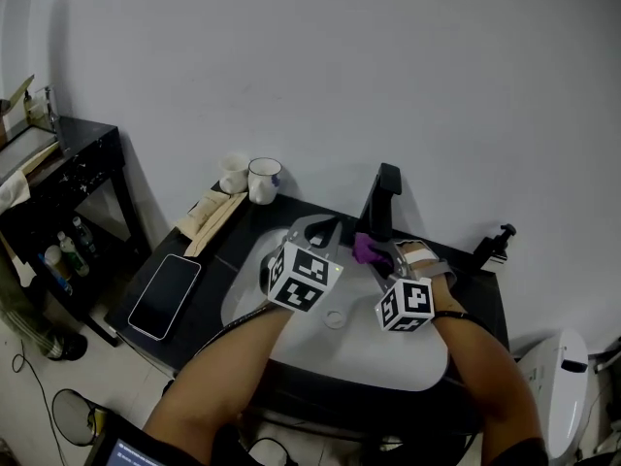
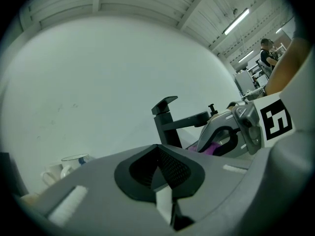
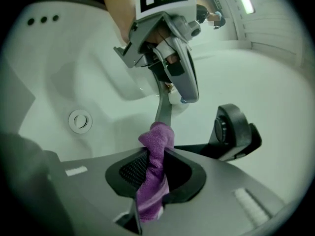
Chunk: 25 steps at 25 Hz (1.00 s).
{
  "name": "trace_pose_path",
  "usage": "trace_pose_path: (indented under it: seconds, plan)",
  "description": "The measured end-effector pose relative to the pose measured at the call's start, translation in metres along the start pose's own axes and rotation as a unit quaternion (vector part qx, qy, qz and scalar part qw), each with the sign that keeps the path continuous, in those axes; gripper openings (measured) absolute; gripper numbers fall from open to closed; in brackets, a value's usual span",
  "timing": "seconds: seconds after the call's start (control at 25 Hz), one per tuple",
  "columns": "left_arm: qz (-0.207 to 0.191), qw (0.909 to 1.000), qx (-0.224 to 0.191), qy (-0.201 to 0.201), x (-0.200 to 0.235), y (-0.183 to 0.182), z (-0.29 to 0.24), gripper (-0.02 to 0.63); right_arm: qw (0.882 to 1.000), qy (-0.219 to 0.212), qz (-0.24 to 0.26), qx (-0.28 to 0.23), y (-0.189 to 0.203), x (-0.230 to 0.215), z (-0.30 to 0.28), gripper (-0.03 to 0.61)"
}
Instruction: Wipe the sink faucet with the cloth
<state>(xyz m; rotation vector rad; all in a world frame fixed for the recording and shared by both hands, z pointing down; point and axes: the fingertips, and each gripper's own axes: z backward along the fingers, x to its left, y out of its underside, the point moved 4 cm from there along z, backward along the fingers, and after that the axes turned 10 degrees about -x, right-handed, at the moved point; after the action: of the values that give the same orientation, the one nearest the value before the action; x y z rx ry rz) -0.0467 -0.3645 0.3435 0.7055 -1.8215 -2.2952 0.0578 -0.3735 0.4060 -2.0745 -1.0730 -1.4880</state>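
Observation:
The black faucet (image 1: 385,198) stands at the back of the white sink (image 1: 388,352). My right gripper (image 1: 375,254) is shut on a purple cloth (image 1: 366,249), held just in front of the faucet base. In the right gripper view the cloth (image 3: 158,137) is bunched between the jaws of that gripper (image 3: 153,173), with the faucet (image 3: 235,131) close to its right. My left gripper (image 1: 328,229) hovers over the basin left of the faucet, shut and holding nothing. In the left gripper view this gripper (image 2: 160,173) faces the faucet (image 2: 165,122) and the cloth (image 2: 209,147).
Two cups (image 1: 249,176) and a bundle of wooden sticks (image 1: 209,216) stand at the counter's back left. A phone (image 1: 165,294) lies on the left of the counter. A soap pump (image 1: 495,244) sits at the right. The drain (image 1: 335,318) is mid-basin. A black shelf (image 1: 58,178) stands far left.

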Motion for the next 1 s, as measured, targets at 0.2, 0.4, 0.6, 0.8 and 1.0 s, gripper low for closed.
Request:
trace_pose_path:
  seconds: [0.2, 0.4, 0.6, 0.8, 1.0]
  plan:
    - [0.000, 0.9999, 0.005, -0.015, 0.009, 0.000, 0.002, 0.017, 0.999, 0.040, -0.006, 0.018, 0.020, -0.022, 0.034, 0.075]
    - [-0.002, 0.9999, 0.008, -0.015, 0.009, 0.002, 0.002, 0.017, 0.993, 0.102, 0.001, 0.057, 0.048, -0.075, 0.057, 0.075]
    - [0.001, 0.9998, 0.008, -0.021, 0.014, 0.000, 0.004, 0.017, 0.985, 0.146, 0.023, 0.086, 0.059, -0.126, 0.057, 0.075]
    - [0.005, 0.9999, 0.006, -0.015, 0.010, 0.000, 0.003, 0.017, 0.978, 0.196, 0.012, 0.070, 0.052, -0.162, 0.053, 0.075]
    - [0.005, 1.0000, 0.003, -0.006, 0.005, -0.001, 0.002, 0.017, 0.981, 0.185, 0.023, 0.062, 0.049, -0.155, 0.035, 0.075]
